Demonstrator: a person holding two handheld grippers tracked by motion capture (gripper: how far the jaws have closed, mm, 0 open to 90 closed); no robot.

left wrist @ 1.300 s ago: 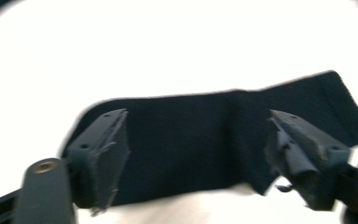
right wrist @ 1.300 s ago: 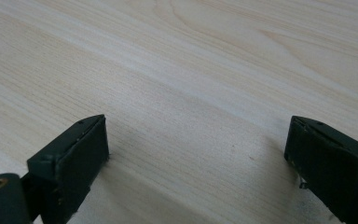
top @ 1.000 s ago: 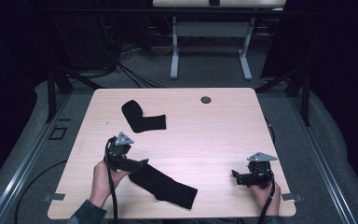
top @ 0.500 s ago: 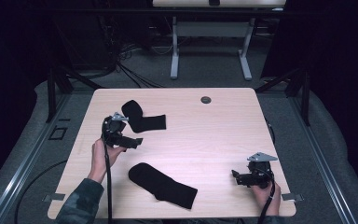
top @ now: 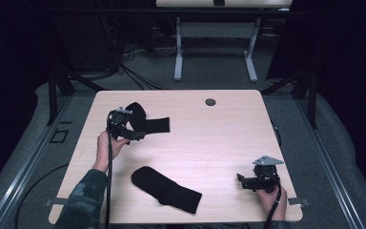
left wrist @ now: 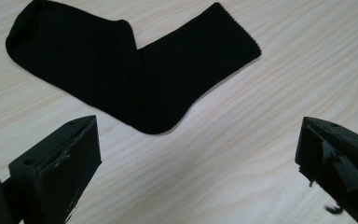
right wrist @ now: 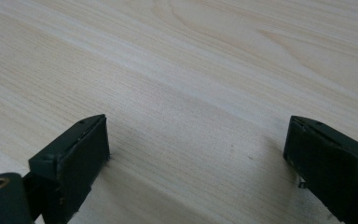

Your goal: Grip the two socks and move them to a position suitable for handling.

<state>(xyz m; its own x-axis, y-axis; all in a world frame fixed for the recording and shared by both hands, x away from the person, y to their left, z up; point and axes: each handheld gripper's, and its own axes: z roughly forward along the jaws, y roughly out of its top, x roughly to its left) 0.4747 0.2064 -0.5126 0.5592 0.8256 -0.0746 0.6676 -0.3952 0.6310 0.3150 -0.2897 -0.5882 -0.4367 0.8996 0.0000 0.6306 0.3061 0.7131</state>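
High view, left gripper (top: 138, 137): jaws spread, empty, beside far black sock (top: 147, 121).
Right gripper (top: 242, 180): jaws spread, empty, above bare table (top: 228, 129).
Near black sock (top: 167, 190): flat at front edge.

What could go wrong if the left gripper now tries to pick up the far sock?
The left gripper is open above the bent far sock. The sock lies flat, so the jaws may scrape the table or slip off the cloth. A grab at the bend may lift it unevenly.
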